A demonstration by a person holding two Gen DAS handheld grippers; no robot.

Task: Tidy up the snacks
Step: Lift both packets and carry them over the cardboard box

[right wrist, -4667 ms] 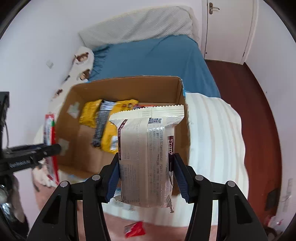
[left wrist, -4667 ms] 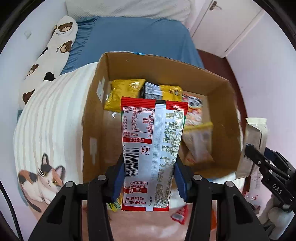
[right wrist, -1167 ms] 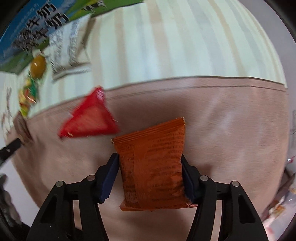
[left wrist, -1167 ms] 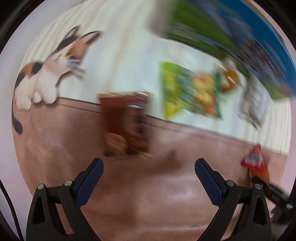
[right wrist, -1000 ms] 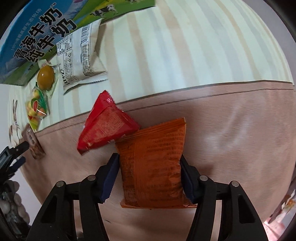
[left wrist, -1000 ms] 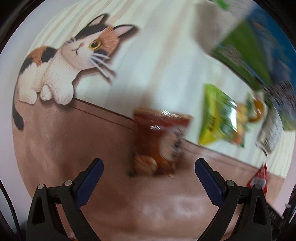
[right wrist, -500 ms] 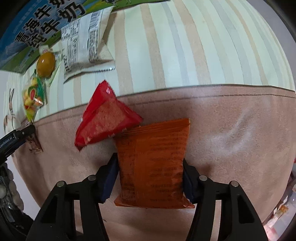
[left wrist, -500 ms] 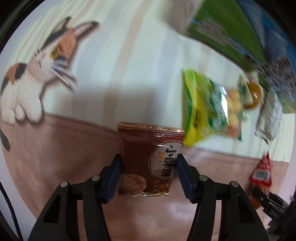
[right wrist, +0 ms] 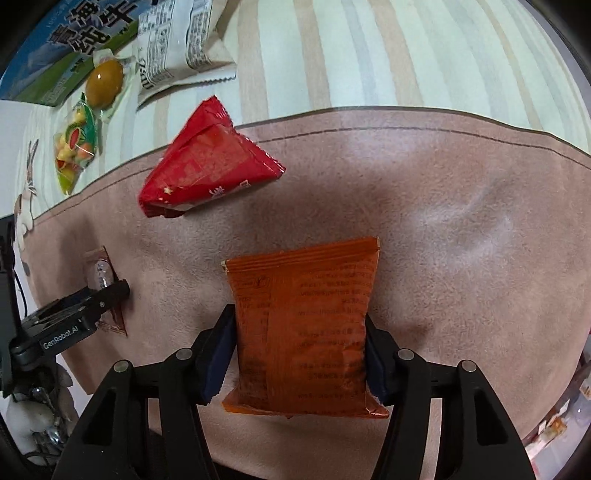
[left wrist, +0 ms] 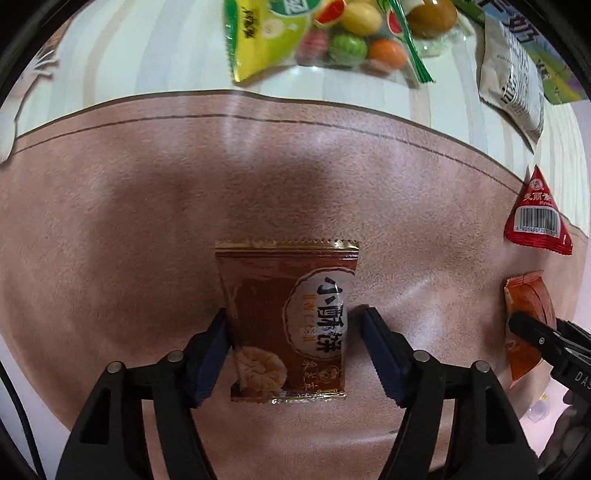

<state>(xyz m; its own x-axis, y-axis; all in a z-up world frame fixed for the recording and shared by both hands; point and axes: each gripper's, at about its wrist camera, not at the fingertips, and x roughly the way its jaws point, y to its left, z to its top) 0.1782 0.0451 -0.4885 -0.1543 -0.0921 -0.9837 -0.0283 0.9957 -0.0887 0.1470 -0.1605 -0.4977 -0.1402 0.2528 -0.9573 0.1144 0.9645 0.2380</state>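
Two grippers each clamp one snack above a pinkish-brown blanket. The left gripper has its blue pads pressed on the sides of a brown biscuit packet, whose lower edge sits between the fingers. The right gripper pinches an orange packet the same way. In the left view that orange packet is mostly cut off at the right edge; in the right view the brown packet is half hidden behind the left gripper's tip. A red triangular pouch lies on the blanket between the two. Beyond the blanket's seam, on striped cloth, lie a fruit-candy bag, a wrapped egg and a white packet, all partly cropped.
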